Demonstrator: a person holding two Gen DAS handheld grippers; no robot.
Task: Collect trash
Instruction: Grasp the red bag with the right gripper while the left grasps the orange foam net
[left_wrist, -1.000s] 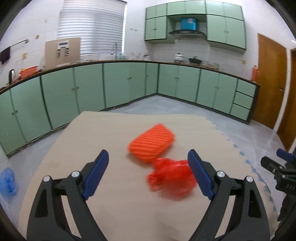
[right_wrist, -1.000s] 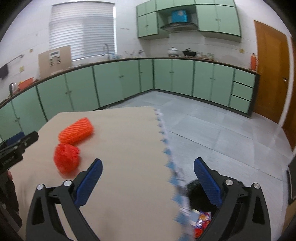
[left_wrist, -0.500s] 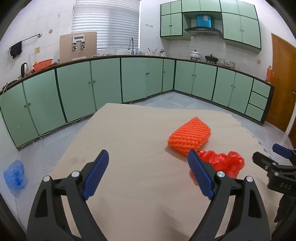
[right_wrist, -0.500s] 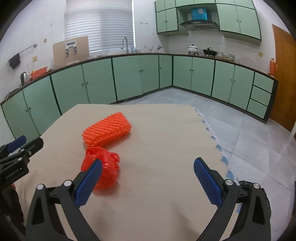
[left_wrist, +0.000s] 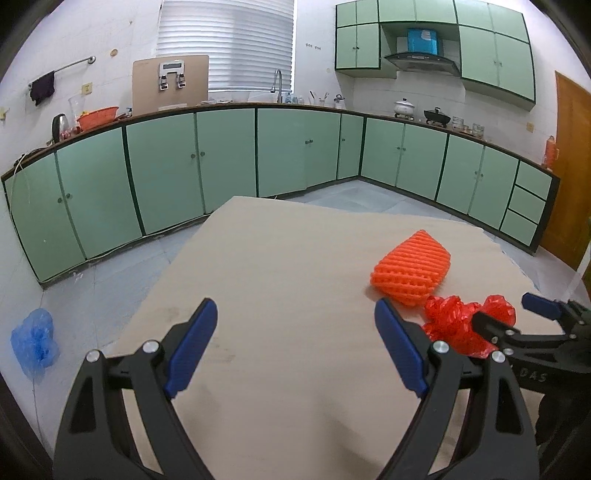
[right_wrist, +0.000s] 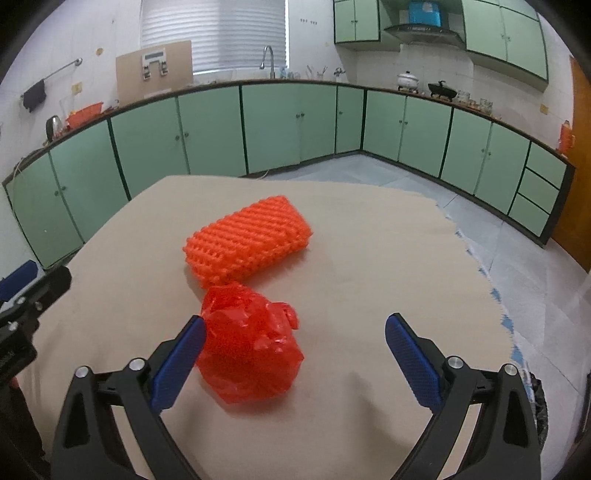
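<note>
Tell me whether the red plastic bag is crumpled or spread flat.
Crumpled. The red plastic bag sits bunched in a creased, rounded lump on the tan mat, beside the orange foam net.

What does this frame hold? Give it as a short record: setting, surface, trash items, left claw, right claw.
setting: kitchen with green cabinets
surface: beige mat on the floor
trash items: orange foam net and crumpled red plastic bag, close together on the mat
left claw: open, nothing between its fingers, bare mat ahead
right claw: open, jaws have just been closing slightly; the bag lies between its fingers, nearer the left one, not gripped
</note>
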